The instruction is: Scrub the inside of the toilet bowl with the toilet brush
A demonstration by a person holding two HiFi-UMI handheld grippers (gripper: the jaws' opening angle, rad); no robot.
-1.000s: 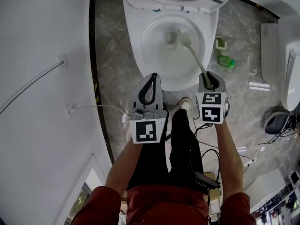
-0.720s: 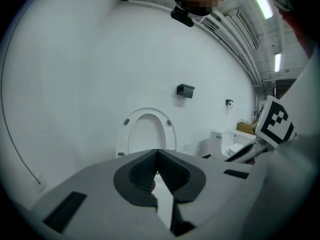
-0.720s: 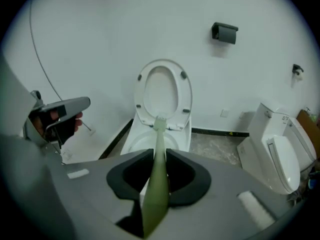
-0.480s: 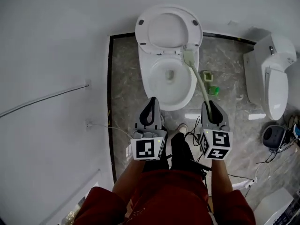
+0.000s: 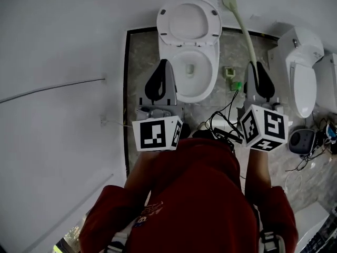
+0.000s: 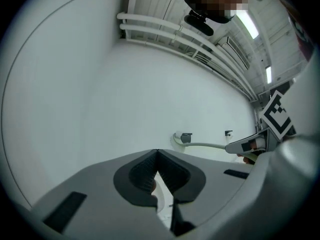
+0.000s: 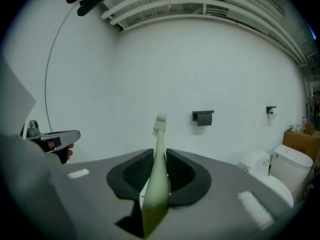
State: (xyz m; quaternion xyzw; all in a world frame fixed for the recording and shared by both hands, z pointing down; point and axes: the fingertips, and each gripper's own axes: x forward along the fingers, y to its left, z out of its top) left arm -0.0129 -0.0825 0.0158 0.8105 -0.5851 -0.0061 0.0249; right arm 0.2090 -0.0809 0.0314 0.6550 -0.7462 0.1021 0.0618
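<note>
right gripper (image 5: 257,68) clamps toilet brush (image 5: 243,25) — tip at frame edge

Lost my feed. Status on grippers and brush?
Left gripper shut, empty. Right gripper shut on toilet brush, held out of toilet bowl. Nothing blocking.

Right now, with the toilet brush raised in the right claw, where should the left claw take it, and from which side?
On the toilet brush, grip the thin handle just beyond the right claw, coming from the left. That stretch is bare and free in the air; the far end is the bulky head. The left claw is shut, so open it first.
</note>
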